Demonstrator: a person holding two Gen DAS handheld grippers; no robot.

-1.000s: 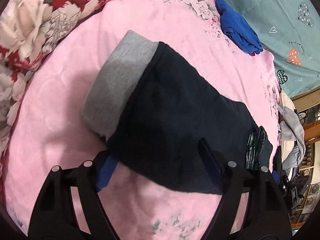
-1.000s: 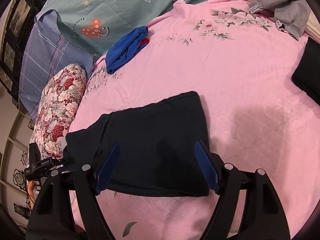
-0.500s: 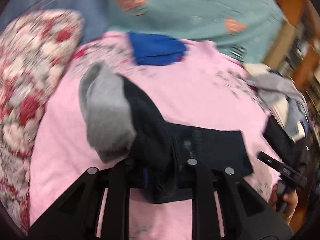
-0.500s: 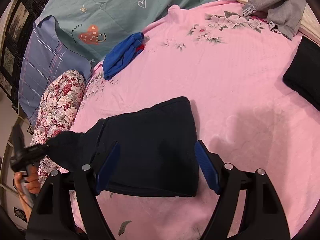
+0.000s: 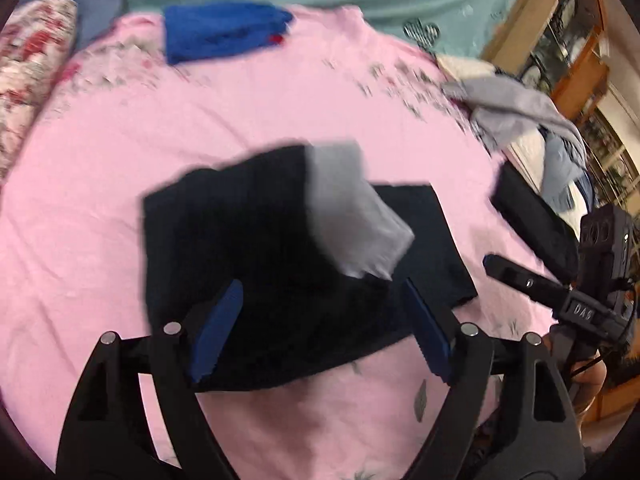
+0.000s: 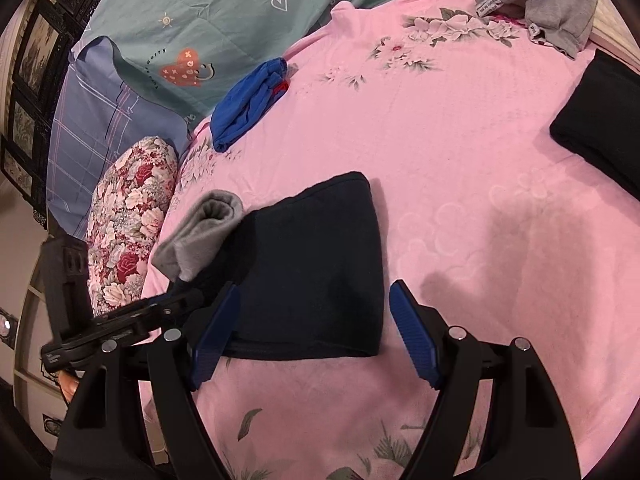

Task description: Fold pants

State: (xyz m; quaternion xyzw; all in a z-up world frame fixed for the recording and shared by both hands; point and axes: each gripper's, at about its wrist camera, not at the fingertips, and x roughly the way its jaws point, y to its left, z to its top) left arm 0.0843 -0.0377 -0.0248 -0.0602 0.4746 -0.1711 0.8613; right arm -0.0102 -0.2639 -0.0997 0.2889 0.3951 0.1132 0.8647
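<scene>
The dark navy pants [image 6: 312, 264] lie folded on the pink bedspread [image 6: 460, 160], with their grey lining end [image 6: 200, 236] turned up at the left. In the left wrist view the pants [image 5: 240, 240] show the grey end [image 5: 352, 216] lying over the dark fabric. My left gripper [image 5: 320, 332] is open just above the pants' near edge; it also shows in the right wrist view [image 6: 120, 320] at the pants' left edge. My right gripper [image 6: 316, 332] is open and empty over the near edge; it shows at the right in the left wrist view [image 5: 560, 292].
A blue folded garment [image 6: 248, 104] lies at the far side by the teal pillow [image 6: 200, 32]. A floral pillow [image 6: 128, 216] is at the left. A black folded item [image 6: 600, 120] and grey clothes [image 6: 548, 4] lie at the right. Wooden shelves [image 5: 568, 24] stand beyond the bed.
My left gripper had shut on the pants' grey end, carried it over the dark fabric, and has now opened and let go. The right gripper stayed open and nearly still.
</scene>
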